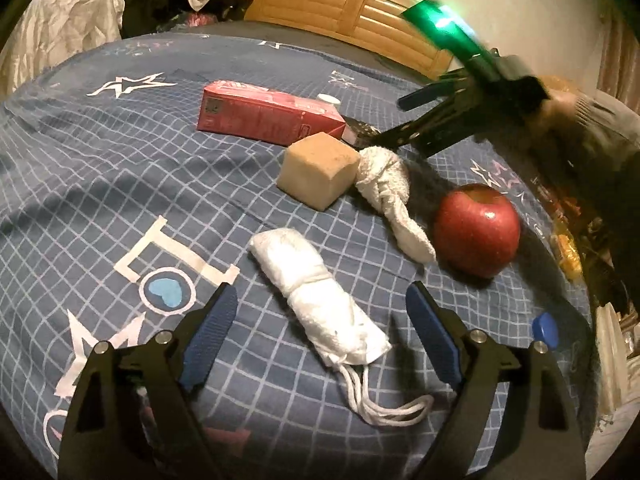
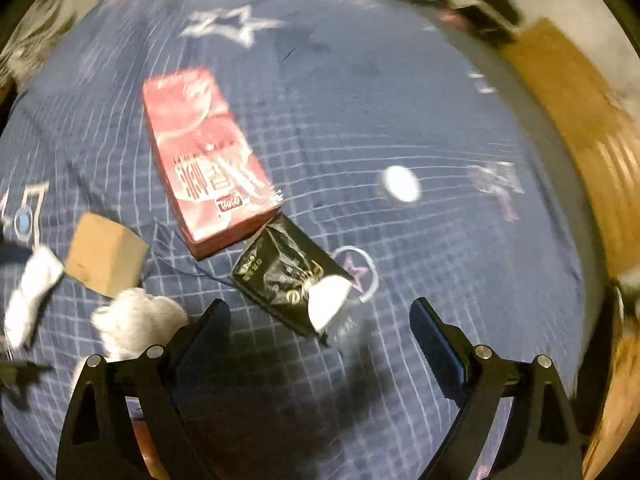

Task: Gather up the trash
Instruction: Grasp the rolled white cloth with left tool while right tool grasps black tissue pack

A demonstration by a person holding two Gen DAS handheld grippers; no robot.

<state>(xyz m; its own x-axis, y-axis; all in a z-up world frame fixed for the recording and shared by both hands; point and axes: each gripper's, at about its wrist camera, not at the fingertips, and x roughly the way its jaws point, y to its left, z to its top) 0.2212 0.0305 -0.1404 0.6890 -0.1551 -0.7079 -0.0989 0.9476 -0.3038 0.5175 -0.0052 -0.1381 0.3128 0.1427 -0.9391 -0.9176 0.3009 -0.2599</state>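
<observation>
Blue checked bedsheet (image 1: 120, 168) is seen with nothing collected yet. No bin is visible. Rolled white tissue (image 1: 320, 300) lies lower centre, between the left gripper (image 1: 322, 330) jaws, which are spread wide and not touching it. Red carton (image 1: 268, 110), tan block (image 1: 320, 170), knotted tissue (image 1: 390, 196) and apple (image 1: 476, 228) remain untouched. Right gripper (image 2: 320, 334) is held apart, empty, above a black wrapper (image 2: 288, 276) at frame centre. White cap (image 2: 400, 184) sits centre right.
</observation>
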